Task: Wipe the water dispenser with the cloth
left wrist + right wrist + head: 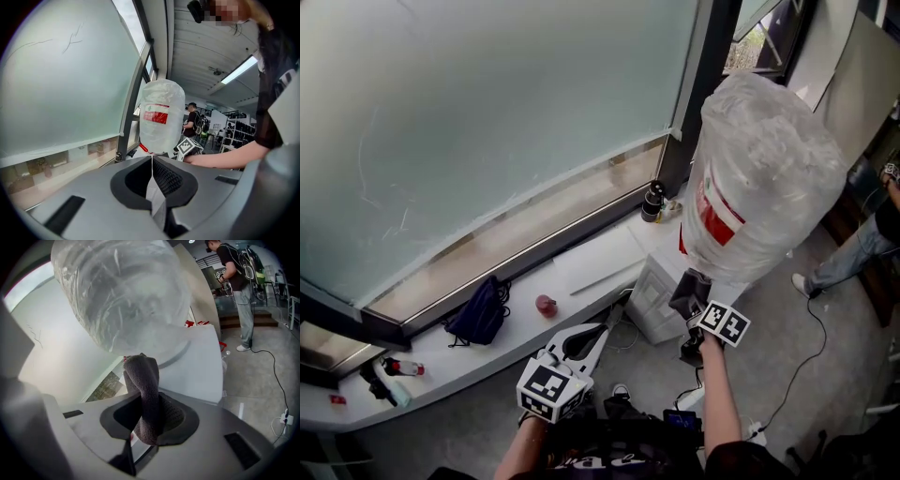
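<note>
Closest to the head camera is the left gripper (151, 157), held low and well clear of the work, its jaws pressed together with nothing between them. Further out, the right gripper (149, 401) has its jaws clamped on a dark grey cloth (142, 378), whose free fold sticks up past the tips right at the top of the white water dispenser (659, 298), just under the shoulder of the big inverted bottle (764, 178). From where I stand, the cloth looks thick, nubbly and soft, bunched into a roll rather than spread flat, so only a small patch would meet the surface. The dispenser stands on the floor beside the window ledge (581, 267), a plain white box, and the bottle on it is wrapped in crinkled clear film with a red label. My worry is the grip: the cloth is pinched by one fold and could drag out of the jaws if rubbed hard. A firm push high up might also rock the bottle or snag the film.
</note>
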`<state>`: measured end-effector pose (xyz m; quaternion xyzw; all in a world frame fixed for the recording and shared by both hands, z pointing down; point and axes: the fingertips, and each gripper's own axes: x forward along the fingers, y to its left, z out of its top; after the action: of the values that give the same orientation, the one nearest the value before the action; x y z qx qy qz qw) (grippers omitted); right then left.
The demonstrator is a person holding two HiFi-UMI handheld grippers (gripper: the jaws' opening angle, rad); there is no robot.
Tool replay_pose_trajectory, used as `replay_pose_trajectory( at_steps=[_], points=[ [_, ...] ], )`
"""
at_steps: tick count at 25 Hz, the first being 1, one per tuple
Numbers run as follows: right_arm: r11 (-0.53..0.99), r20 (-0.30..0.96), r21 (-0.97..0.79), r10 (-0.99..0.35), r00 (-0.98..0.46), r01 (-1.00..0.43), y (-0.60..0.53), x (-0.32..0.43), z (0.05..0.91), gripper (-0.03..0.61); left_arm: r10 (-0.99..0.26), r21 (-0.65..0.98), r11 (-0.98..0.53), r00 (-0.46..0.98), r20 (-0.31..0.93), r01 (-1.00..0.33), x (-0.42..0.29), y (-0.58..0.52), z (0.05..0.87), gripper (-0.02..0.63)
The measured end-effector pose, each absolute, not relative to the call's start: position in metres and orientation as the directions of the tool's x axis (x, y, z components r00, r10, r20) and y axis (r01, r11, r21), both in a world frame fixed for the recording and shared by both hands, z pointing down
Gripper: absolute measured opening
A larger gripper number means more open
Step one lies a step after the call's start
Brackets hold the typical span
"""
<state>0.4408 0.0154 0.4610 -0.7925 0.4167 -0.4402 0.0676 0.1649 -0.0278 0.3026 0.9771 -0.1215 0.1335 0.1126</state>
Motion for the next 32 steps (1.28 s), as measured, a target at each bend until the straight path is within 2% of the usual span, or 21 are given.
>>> replay_pose_trajectory(
  at_steps=[15,23,32],
  points=[
    [-0.732,0.68,-0.422,-0.646,0.347,-0.536,0.129,0.457,0.472,0.101,-0.098,0.206,-0.967,0.963,0.252,-0.153,0.19,0.002,0.304,0.02],
    [-0.665,0.683,-0.363,-0.666,0.299,-0.653,0.123,0.425,0.456,0.101,-0.114,0.23,-0.957,0.958,0.262,-0.177,0.169,-0.002,0.326,0.02],
    [-0.53,0.678,-0.321,-0.707,0.201,-0.785,0.036,0.378,0.45,0.101,-0.183,0.245,-0.937,0.949,0.258,-0.248,0.136,-0.023,0.353,0.02]
  ],
)
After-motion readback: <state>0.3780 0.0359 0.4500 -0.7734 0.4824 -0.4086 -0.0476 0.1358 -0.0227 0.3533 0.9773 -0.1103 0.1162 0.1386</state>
